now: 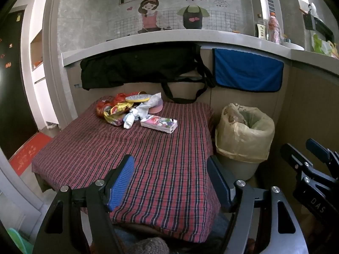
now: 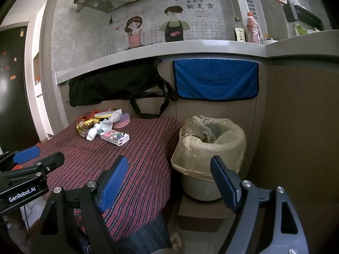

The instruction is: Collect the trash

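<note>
Well beyond the open left gripper (image 1: 169, 169) lies the trash pile (image 1: 127, 110); untouched.

Surface (image 1: 131, 148): low, covered in red plaid cloth.
Far left corner: heap of crumpled wrappers (image 1: 115, 111), white wad (image 1: 132, 119), pink round lid (image 1: 155, 108).
Just beside heap: flat printed tissue pack (image 1: 159, 123), lying flat.

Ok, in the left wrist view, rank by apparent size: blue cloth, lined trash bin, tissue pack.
Largest to smallest:
1. blue cloth and lined trash bin: look alike, and the bin is nearer, so unranked.
2. tissue pack: clearly smallest.
</note>
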